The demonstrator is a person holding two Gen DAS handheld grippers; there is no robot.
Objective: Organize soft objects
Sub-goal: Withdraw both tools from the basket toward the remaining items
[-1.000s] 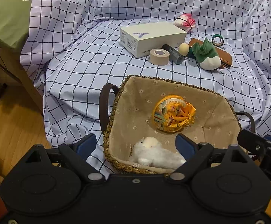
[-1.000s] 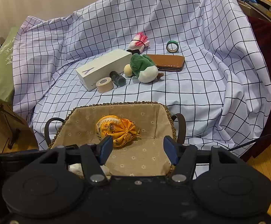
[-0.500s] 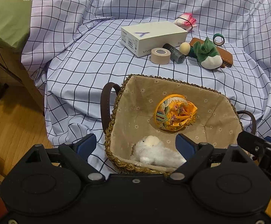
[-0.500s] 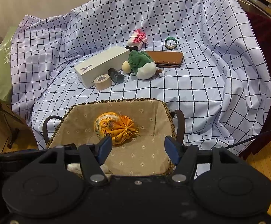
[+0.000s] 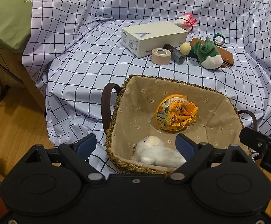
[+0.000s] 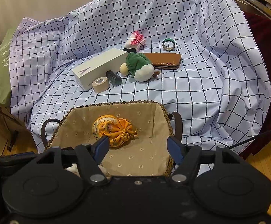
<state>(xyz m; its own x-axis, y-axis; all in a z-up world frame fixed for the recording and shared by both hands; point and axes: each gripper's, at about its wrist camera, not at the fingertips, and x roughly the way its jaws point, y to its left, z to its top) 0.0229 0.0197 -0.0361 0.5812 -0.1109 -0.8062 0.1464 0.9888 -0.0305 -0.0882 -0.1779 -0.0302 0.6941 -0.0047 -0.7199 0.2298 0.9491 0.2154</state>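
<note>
A woven, fabric-lined basket [image 5: 110,140] [image 6: 116,103] sits at the near edge of the checked cloth. An orange patterned pouch [image 5: 176,114] [image 6: 115,130] and a white plush toy [image 5: 158,152] lie in it. My left gripper [image 5: 135,143] hovers open over the basket's near rim, above the white plush and not touching it. My right gripper [image 6: 138,147] hangs over the basket with its jaws opening and nothing between them; the pouch lies just beyond its left finger. On the cloth farther back lie a green and white plush [image 6: 140,67] [image 5: 209,53] and a pink and white bundle [image 6: 135,41] [image 5: 186,20].
Around the green plush lie a white box [image 5: 154,35], a beige tape roll [image 5: 160,56], a dark cylinder [image 5: 174,53], a pale ball [image 5: 185,48], a brown case [image 6: 165,60] and a green tape ring [image 6: 168,44]. A green cushion [image 5: 6,18] is at the left, wooden floor below.
The right gripper's jaws have spread wider. The pouch and the white plush lie where they were in the basket. The left gripper is as before.
</note>
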